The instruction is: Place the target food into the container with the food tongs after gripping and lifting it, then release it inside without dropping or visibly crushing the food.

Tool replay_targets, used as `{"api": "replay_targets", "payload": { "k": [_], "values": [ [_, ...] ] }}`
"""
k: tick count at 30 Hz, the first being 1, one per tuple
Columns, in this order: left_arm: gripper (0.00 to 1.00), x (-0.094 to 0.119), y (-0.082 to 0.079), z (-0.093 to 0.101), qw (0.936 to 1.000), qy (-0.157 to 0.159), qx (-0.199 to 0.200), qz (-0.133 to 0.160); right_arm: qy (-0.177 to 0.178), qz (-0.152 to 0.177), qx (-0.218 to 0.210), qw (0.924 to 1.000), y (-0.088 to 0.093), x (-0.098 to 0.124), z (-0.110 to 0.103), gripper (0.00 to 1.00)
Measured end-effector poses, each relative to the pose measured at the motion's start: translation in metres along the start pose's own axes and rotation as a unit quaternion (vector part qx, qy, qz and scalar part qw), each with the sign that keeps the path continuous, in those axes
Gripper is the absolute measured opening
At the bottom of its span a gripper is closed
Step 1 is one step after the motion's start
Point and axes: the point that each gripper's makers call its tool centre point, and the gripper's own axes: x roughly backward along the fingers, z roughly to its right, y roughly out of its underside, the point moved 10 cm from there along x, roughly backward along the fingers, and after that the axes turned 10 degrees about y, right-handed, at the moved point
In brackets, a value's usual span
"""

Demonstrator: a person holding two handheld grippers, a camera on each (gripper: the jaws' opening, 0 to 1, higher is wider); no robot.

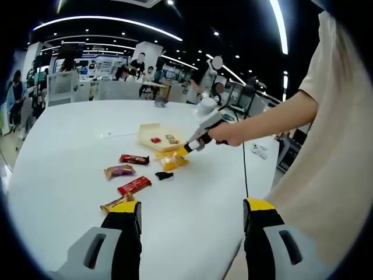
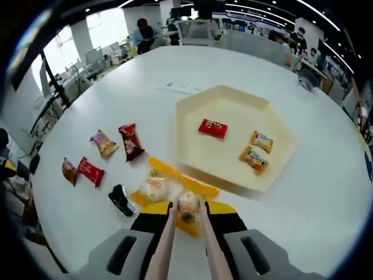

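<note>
Snacks on the white table: from left in the right gripper view, a small brown packet, a red packet, a tan-and-purple packet, a dark red packet and a small black packet, all lying apart from one another.
Tongs: two pale wooden arms rising between the right gripper's jaws, their tips pinching one yellow packet.
Second yellow packet: just left of the pinched one, touching it (both sit just outside the tray's near edge).
Tray: a cream hexagonal tray, holding a red packet and two orange packets to its right.
Right gripper: jaws drawn in tight on the tongs.
Left gripper: jaws spread wide over bare table, holding nothing.
In the left gripper view: the person's hand reaches in from the right with the right gripper; a torso in a pale shirt cuts off the right side.
Hard to make out: the printing on every wrapper, and the desks and people far behind the table.
</note>
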Motion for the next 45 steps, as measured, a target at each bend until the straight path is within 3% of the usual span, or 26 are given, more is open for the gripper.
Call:
{"api": "replay_targets", "payload": {
  "k": [17,31,45],
  "values": [
    [0.71,-0.005,-0.003,0.006,0.9998,0.011,-0.013,0.004,0.011,0.038,-0.013,0.9991,-0.011,0.033,0.016,0.21],
    [0.7,-0.004,-0.002,0.014,0.9997,0.012,-0.022,0.005,0.009,0.05,-0.002,0.9987,-0.016,0.045,0.016,0.18],
    [0.71,-0.004,-0.001,0.015,0.9996,0.014,-0.023,0.005,0.01,0.073,0.003,0.9973,-0.035,0.053,0.022,0.17]
  ]
}}
